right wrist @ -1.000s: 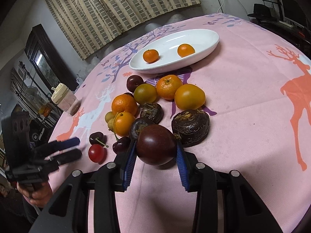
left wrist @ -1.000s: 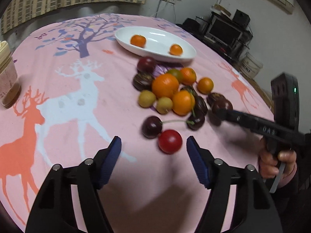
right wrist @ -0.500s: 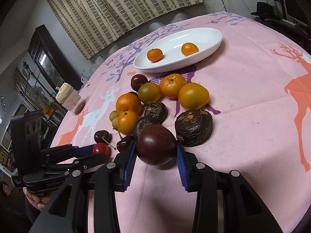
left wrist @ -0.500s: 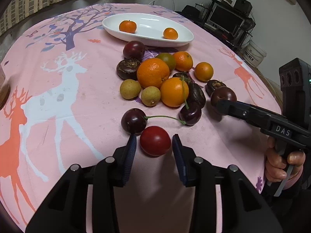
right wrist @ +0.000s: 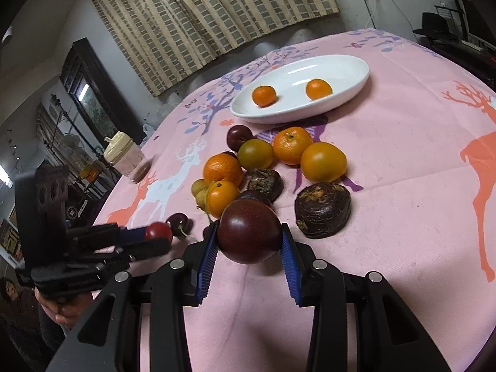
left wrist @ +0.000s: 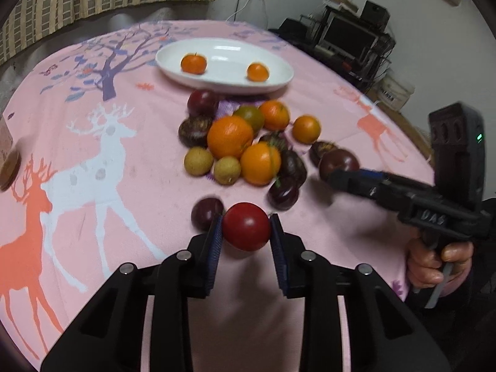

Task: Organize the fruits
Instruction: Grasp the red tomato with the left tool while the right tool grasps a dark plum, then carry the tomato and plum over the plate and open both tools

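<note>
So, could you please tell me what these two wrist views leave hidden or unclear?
- Left wrist view: the red tomato hides any gap beneath it, so whether it is lifted is unclear.
- Left wrist view: the right gripper covers the dark plum in part.
- Right wrist view: the plum hides fruit behind it.
- Left wrist view: the jar is cut off.

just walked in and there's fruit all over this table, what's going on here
A person is sorting fruit with two tools. The left hand-held gripper is shut on a small round red fruit; the right hand-held gripper is shut on a dark purple round plum. Two small oranges already sit in the white oval ceramic dish; the rest lie piled on the pink tablecloth.
</note>
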The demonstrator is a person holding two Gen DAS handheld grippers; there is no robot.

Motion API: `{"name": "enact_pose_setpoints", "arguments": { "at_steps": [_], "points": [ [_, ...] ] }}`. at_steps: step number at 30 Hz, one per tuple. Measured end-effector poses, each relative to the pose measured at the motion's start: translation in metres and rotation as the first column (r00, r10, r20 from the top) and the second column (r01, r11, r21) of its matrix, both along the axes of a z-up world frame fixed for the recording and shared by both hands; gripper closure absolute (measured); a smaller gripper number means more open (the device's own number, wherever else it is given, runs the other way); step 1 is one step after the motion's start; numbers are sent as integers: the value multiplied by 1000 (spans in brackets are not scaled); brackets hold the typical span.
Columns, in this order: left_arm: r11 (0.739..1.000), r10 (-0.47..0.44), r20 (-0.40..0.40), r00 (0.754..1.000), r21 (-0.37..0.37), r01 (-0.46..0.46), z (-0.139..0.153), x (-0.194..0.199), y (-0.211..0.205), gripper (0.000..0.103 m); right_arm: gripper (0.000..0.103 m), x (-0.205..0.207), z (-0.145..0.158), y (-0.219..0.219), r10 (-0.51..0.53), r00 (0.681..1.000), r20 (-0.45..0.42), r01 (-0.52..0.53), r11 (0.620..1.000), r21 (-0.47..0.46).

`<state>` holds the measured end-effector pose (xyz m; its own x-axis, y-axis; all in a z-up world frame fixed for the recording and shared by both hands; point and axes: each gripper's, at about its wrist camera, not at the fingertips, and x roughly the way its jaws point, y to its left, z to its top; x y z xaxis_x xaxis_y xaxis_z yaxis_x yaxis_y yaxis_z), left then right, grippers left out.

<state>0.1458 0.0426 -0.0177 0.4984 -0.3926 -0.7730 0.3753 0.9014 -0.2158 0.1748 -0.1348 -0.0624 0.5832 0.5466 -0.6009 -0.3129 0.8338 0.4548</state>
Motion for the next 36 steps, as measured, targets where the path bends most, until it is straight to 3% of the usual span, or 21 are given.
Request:
{"name": "enact_pose_setpoints", "arguments": {
  "at_steps": [6,10,15,18,23,25,26,27,29,33,36],
  "points": [
    [999,-16,74,997,-37,19,36,44,-1,73,63,30,33,-7,-13,998,63,14,1000,-4],
    [997,-4,80,997,-75,10,50,115,-12,73,63,90,55,-10,-82,992,96,88,994,-60],
    [999,40,5,999,-20,-40,33,193,-37,73,63,166,42,0,-128,991,44,134,976,-172],
    [998,47,-17,999,47,-46,18,221,-51,73,63,183,33,9,-89,996,18,91,979,-182],
    [995,61,-56,997,84,-56,-2,243,-54,73,61,191,20,21,-61,998,7,61,969,-240],
    [992,85,-56,995,94,-79,-6,244,-51,56,61,192,16,22,-46,999,-14,42,970,-241],
    [990,103,-42,994,99,-99,-5,242,-49,40,57,192,16,21,-42,999,-15,37,970,-241],
    [989,115,-25,993,101,-112,-2,239,-47,35,56,189,17,21,-33,999,-4,31,971,-236],
    [990,110,-9,994,95,-108,7,232,-42,35,53,183,22,18,-26,999,28,31,973,-229],
    [983,165,50,985,69,-168,26,200,-18,11,50,163,30,7,-29,998,63,41,979,-198],
    [974,205,52,977,87,-209,26,177,-2,11,49,140,25,-6,-50,997,56,60,981,-183]
  ]
}}
